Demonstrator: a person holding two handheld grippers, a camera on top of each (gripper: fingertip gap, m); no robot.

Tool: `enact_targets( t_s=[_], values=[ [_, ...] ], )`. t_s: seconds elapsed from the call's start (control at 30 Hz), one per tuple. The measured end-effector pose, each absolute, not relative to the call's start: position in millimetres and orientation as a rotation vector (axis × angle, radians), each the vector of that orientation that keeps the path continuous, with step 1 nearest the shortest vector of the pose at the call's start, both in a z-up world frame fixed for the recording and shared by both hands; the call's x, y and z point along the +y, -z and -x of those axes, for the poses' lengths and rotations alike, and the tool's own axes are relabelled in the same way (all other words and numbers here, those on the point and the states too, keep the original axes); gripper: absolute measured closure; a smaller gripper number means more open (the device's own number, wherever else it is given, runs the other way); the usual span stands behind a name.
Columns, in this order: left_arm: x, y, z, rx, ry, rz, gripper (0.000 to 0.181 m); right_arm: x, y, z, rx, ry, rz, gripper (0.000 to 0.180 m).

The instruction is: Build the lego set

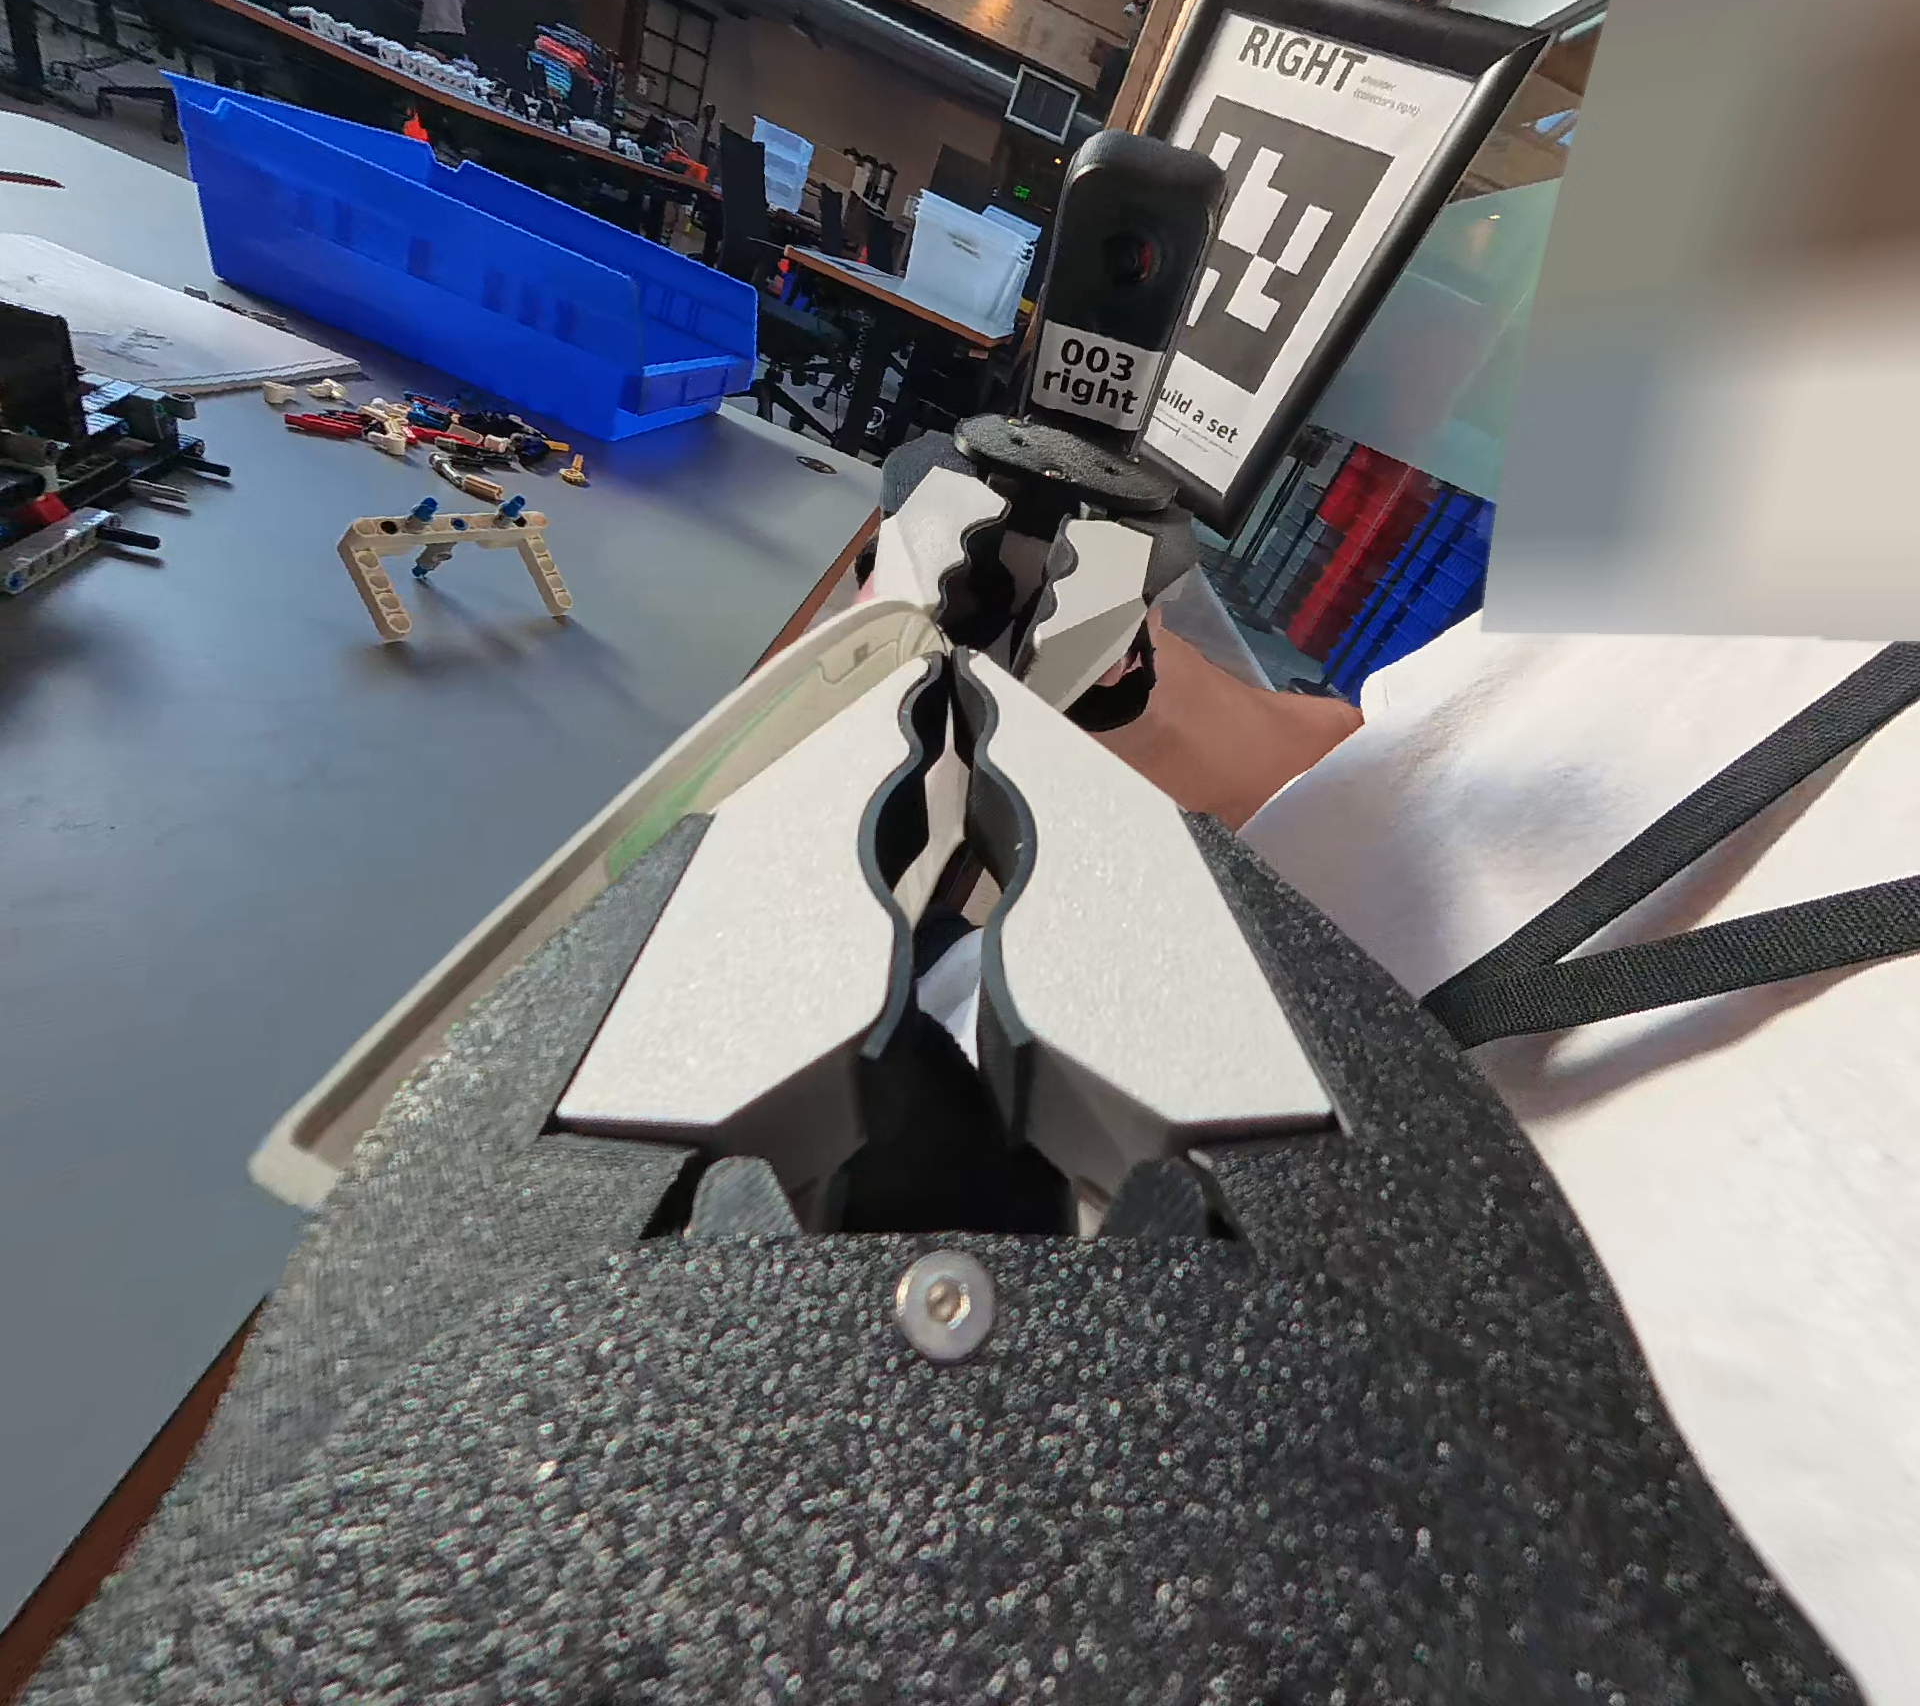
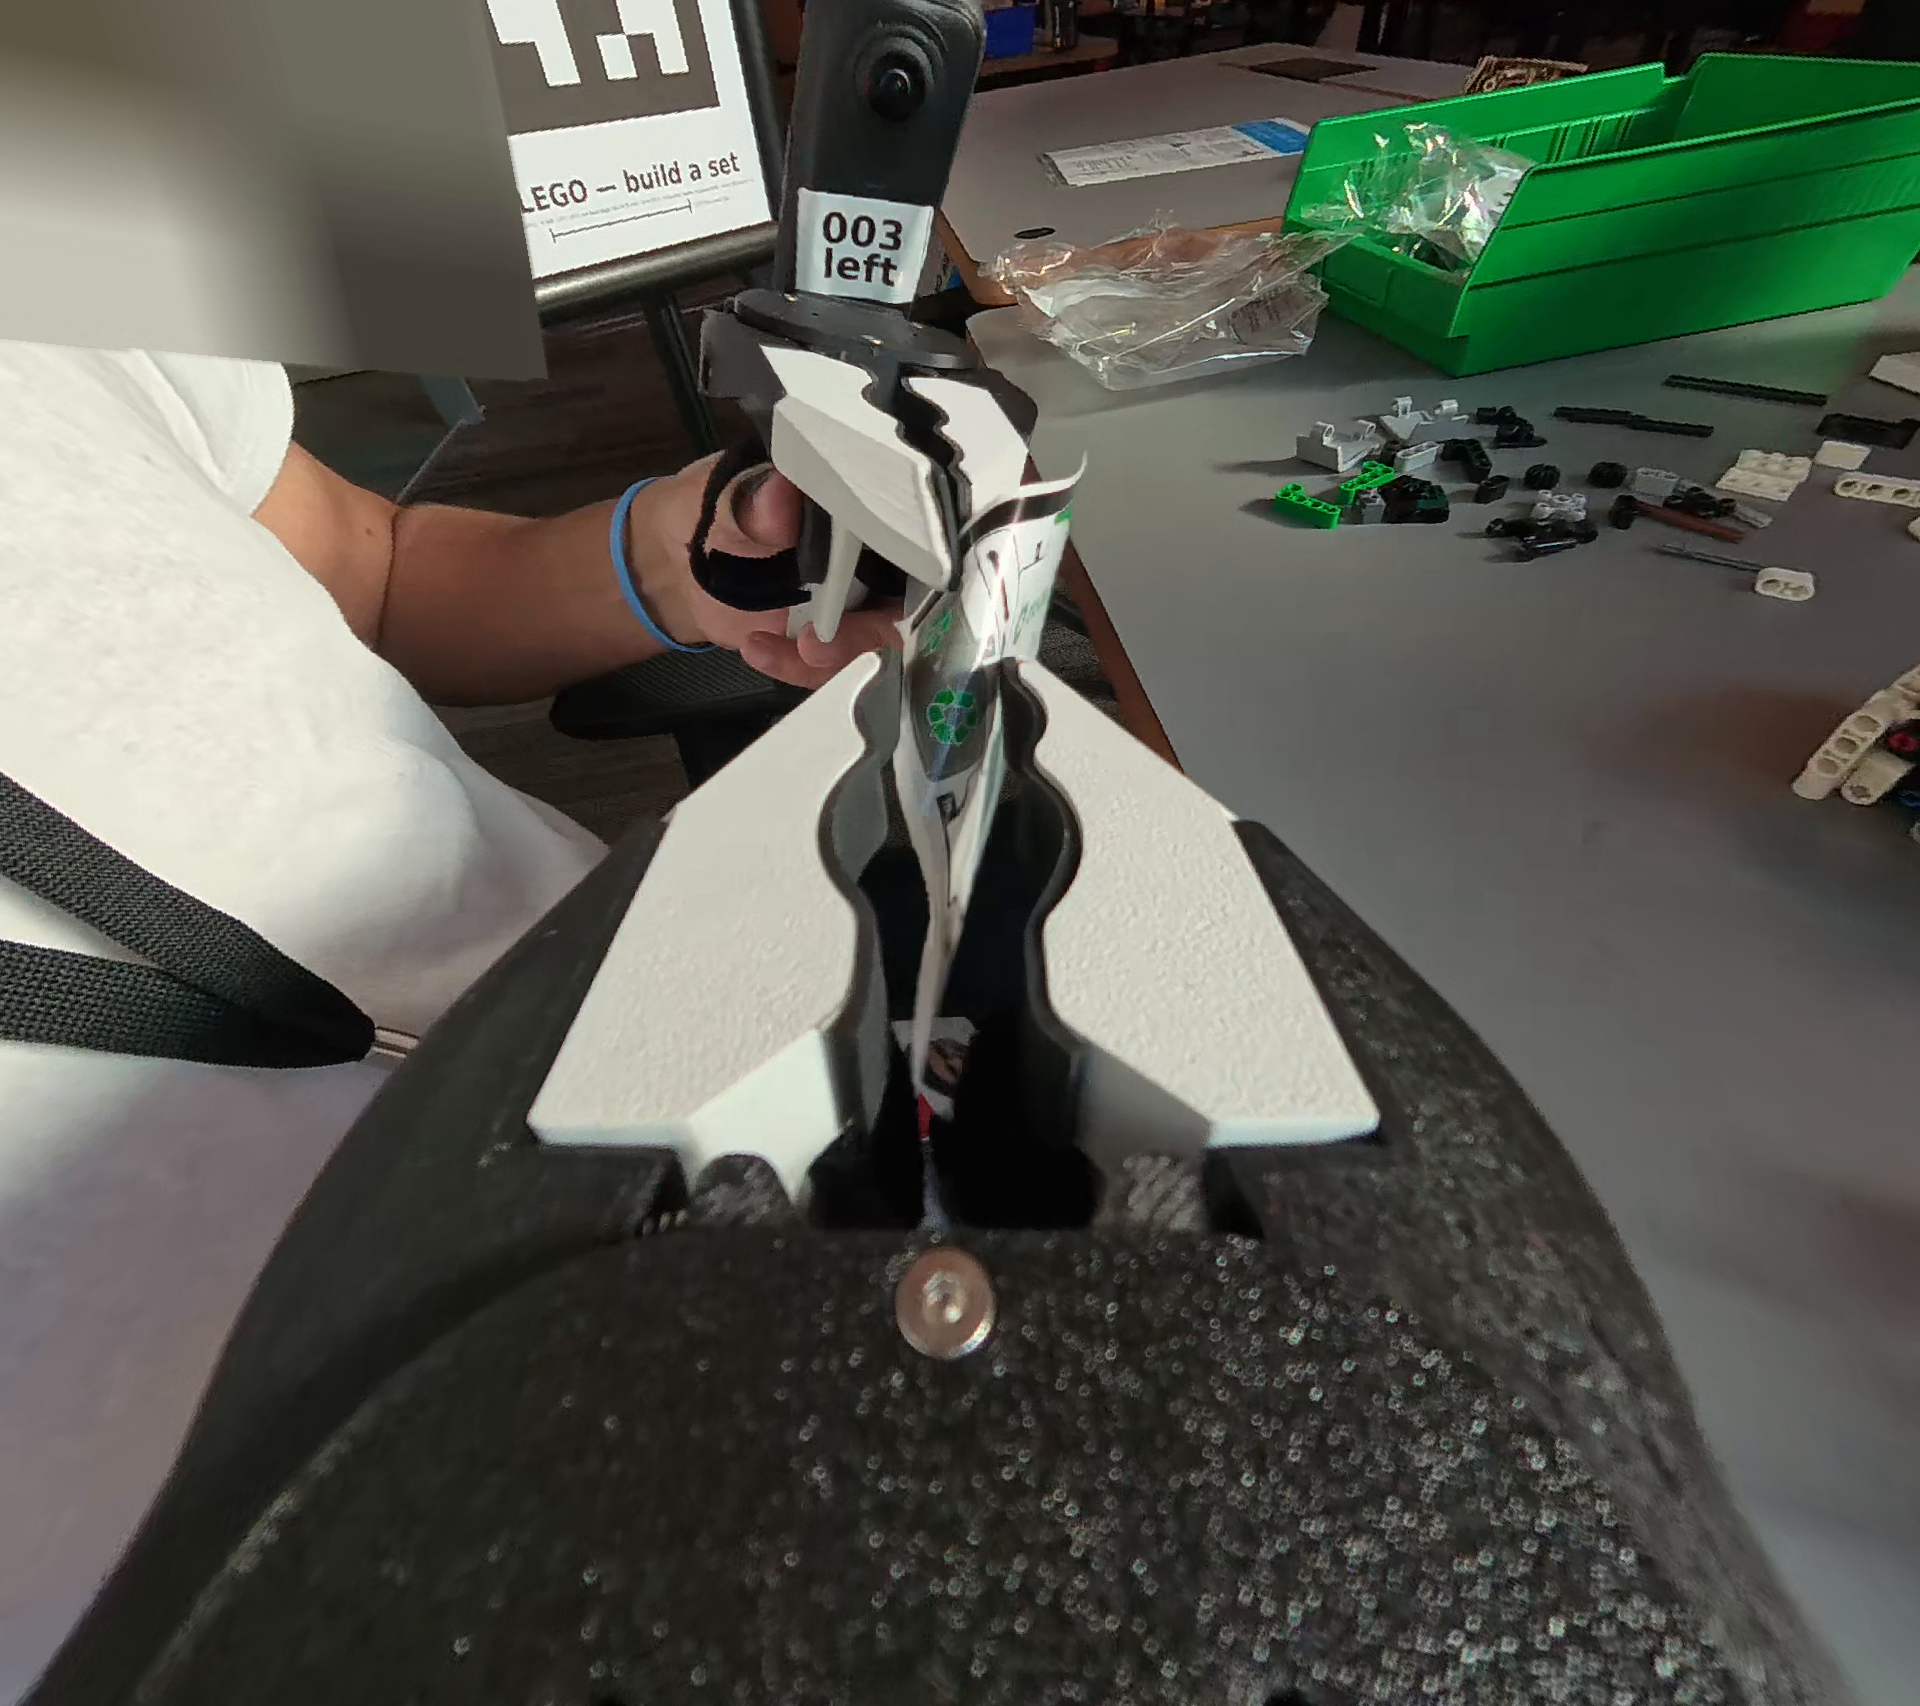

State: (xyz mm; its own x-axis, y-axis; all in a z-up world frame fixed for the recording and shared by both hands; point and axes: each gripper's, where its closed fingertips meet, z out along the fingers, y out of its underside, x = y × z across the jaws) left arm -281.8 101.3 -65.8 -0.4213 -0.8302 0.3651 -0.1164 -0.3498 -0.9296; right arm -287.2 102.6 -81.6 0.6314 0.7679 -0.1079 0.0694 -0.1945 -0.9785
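My left gripper [image 1: 954,664] is shut and pinches a glossy sticker sheet [image 1: 582,856], which curves back along its left side, off the table's edge. In the right wrist view the left gripper [image 2: 951,565] holds the same sheet [image 2: 951,721], printed with green symbols. The sheet runs down between the fingers of my right gripper [image 2: 948,674], whose jaws stand slightly apart on either side of it. The right gripper [image 1: 997,628] faces the left one tip to tip. A tan lego frame with blue pins [image 1: 457,555] stands on the grey table [image 1: 312,773].
On the left side are a blue bin [image 1: 457,274], loose pieces [image 1: 436,430], a booklet [image 1: 156,326] and a part-built dark model [image 1: 52,451]. On the right side are a green bin [image 2: 1621,222], clear bags [image 2: 1164,295], loose pieces [image 2: 1455,482] and white beams [image 2: 1870,742]. A framed sign [image 1: 1340,202] stands behind. My left and right fingertips are right by each other.
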Motion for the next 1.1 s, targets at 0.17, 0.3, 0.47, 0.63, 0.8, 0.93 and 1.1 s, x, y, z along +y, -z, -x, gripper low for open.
enact_targets(
  t_s=[0.17, 0.3, 0.47, 0.63, 0.8, 0.93, 1.1],
  values=[
    [98.7, 66.3, 282.4, 1.383, 1.818, 1.251, 0.181, 100.9, 72.8, 284.9, -0.681, -0.751, 1.636, 0.157],
    [93.4, 65.9, 280.5, 1.397, 1.832, 1.232, 0.181, 95.5, 74.1, 293.3, -0.698, -0.832, 1.629, 0.157],
    [85.0, 68.4, 279.7, 1.445, 1.807, 1.204, 0.181, 91.7, 64.3, 291.2, -0.611, -1.074, 1.585, 0.157],
    [83.2, 70.7, 278.3, 1.462, 1.774, 1.196, 0.181, 94.1, 66.2, 288.1, -0.587, -1.093, 1.582, 0.168],
    [84.3, 72.1, 278.1, 1.451, 1.786, 1.208, 0.181, 95.0, 68.8, 287.1, -0.591, -1.081, 1.59, 0.169],
    [83.4, 72.9, 279.0, 1.451, 1.793, 1.21, 0.181, 95.5, 69.8, 286.0, -0.591, -1.073, 1.592, 0.171],
    [83.3, 73.7, 279.6, 1.455, 1.782, 1.213, 0.181, 95.8, 70.5, 283.2, -0.596, -1.057, 1.596, 0.172]
  ],
)
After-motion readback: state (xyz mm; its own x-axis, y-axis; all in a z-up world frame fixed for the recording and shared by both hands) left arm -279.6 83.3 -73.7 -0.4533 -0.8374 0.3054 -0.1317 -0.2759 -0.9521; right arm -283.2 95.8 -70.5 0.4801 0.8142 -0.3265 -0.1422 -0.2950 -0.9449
